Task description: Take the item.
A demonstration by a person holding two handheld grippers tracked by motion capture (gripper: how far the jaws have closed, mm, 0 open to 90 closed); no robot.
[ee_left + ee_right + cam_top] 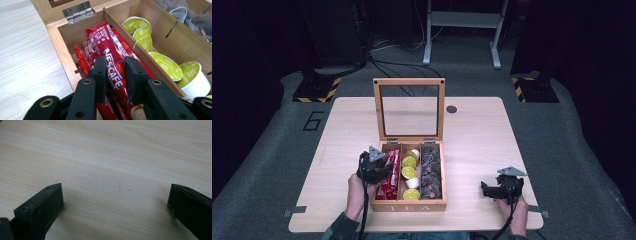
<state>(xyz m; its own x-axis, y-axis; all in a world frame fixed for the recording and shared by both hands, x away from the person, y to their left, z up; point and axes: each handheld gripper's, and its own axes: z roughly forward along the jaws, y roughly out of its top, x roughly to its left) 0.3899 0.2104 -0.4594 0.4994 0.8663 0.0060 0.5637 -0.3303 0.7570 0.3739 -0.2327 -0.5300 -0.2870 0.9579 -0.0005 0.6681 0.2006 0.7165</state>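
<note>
An open wooden tea box [409,206] sits at the table's front middle, its glass lid [409,107] standing upright. The left compartment holds red Nescafé sachets [389,182]. My left gripper [384,169] reaches into it from the left. In the left gripper view its pads [132,75] press both sides of the top red sachet [110,47], so my left gripper [115,67] is shut on it. My right gripper [486,189] rests to the right of the box. The right gripper [115,195] stands open over bare wood with nothing between its fingers.
Yellow-green capsules [410,172] [162,65] fill the box's middle compartment and dark wrapped tea bags [431,172] the right one. A small black disc [451,109] lies behind the lid on the table [492,135]. Hazard-striped stand bases [317,90] sit on the floor beyond.
</note>
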